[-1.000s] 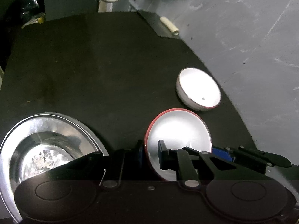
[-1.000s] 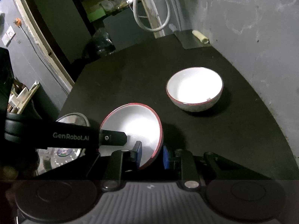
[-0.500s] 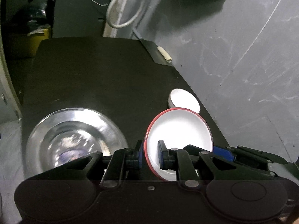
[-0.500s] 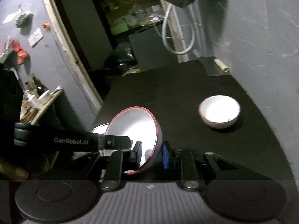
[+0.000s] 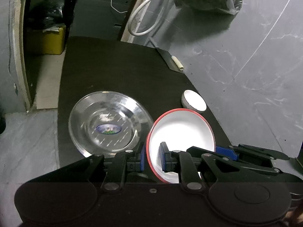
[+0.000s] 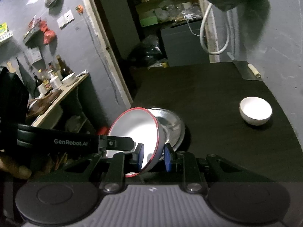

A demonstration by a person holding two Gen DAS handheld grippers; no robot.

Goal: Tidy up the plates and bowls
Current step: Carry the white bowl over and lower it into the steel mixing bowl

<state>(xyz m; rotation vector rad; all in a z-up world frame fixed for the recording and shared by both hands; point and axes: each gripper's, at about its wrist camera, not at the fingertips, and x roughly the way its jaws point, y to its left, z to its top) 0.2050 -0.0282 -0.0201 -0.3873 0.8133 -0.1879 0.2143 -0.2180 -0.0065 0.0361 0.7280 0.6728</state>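
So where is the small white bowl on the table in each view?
Left wrist view: the small white bowl is right of centre, beyond the red-rimmed bowl.
Right wrist view: the small white bowl is at the right, middle height.
Shared landmark: the steel plate.

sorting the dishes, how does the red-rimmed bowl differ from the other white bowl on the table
The red-rimmed bowl is tilted, held off the table by its rim in the left tool and right tool; the other white bowl sits upright on the black table, untouched. Both are white inside.
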